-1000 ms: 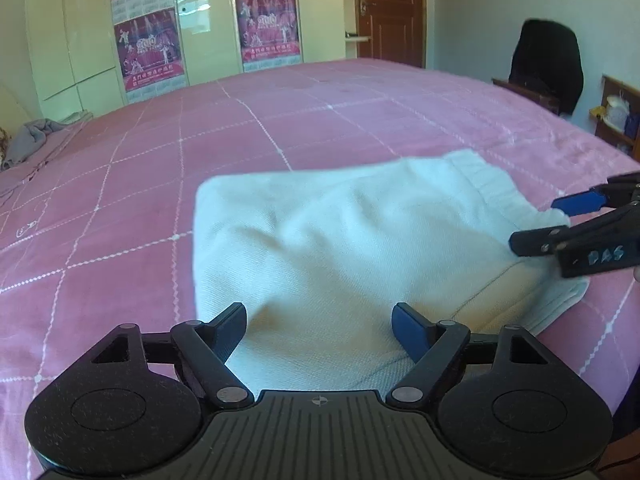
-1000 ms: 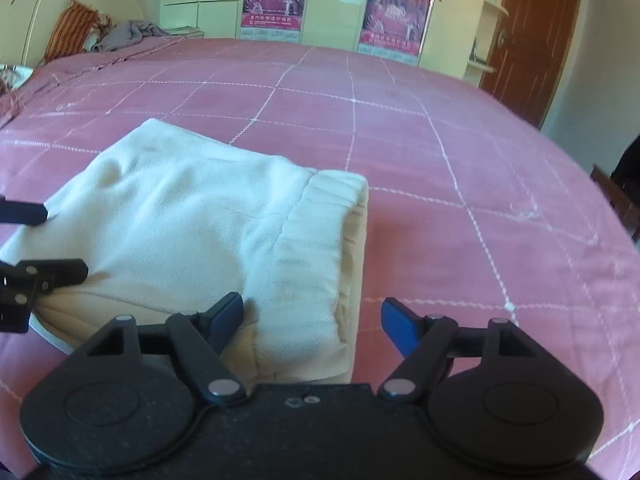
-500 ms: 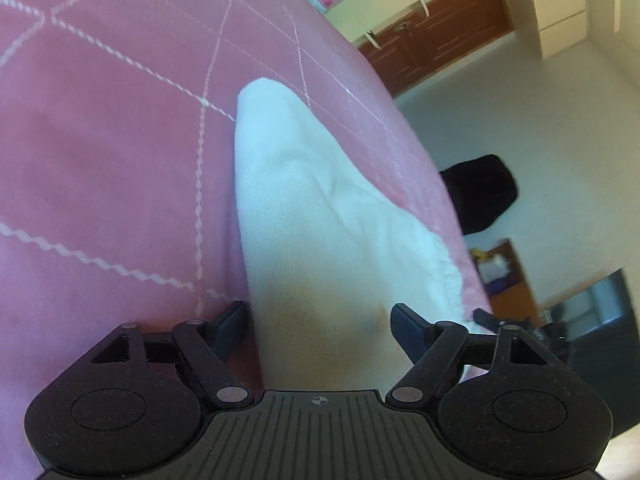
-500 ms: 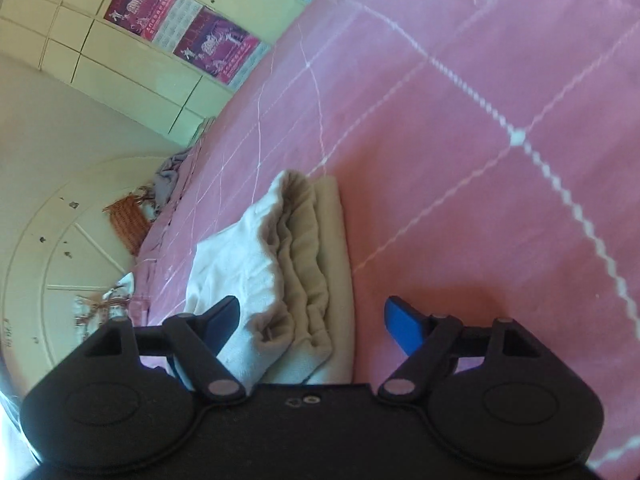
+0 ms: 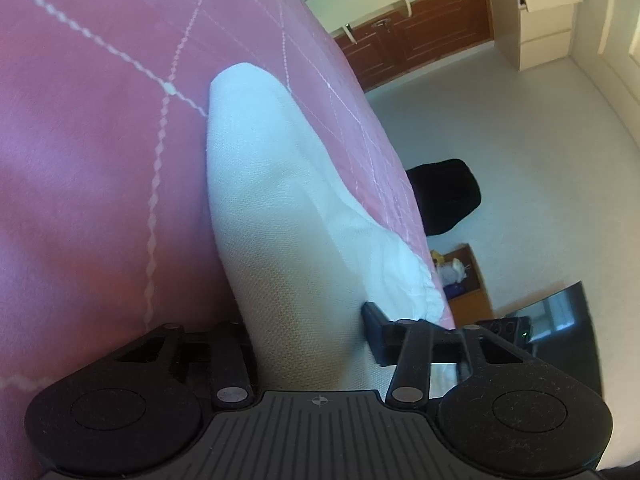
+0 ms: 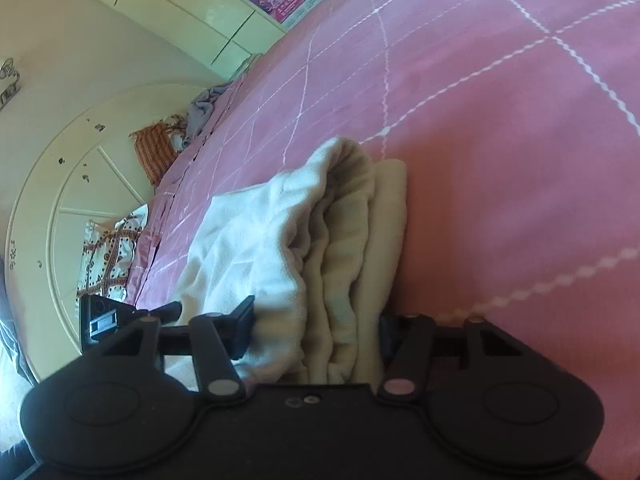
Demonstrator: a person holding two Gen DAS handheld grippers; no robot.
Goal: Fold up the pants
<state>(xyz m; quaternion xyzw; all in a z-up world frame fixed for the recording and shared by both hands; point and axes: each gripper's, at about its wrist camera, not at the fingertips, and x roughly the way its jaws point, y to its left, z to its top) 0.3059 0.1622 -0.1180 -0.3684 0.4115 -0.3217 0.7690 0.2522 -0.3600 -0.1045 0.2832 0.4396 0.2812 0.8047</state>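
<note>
The folded cream-white pants (image 5: 280, 216) lie on the pink bed. My left gripper (image 5: 308, 332), rolled on its side, is shut on the near edge of the stacked folds. In the right wrist view the pants (image 6: 320, 248) show their gathered waistband layers. My right gripper (image 6: 316, 332), also rolled sideways, is shut on that thick waistband end. The left gripper's black fingers (image 6: 120, 316) show beyond the cloth in the right wrist view.
The pink quilted bedspread (image 5: 88, 152) with white stitched lines surrounds the pants. A dark chair (image 5: 444, 196) and a wooden shelf (image 5: 460, 276) stand off the bed's side. Pillows and clothes (image 6: 160, 152) lie by the cream headboard (image 6: 60, 184).
Both grippers rolled sideways, dropped to the bed and closed their jaws on the pants' edges; half a second ago the jaws stood wide open around the cloth.
</note>
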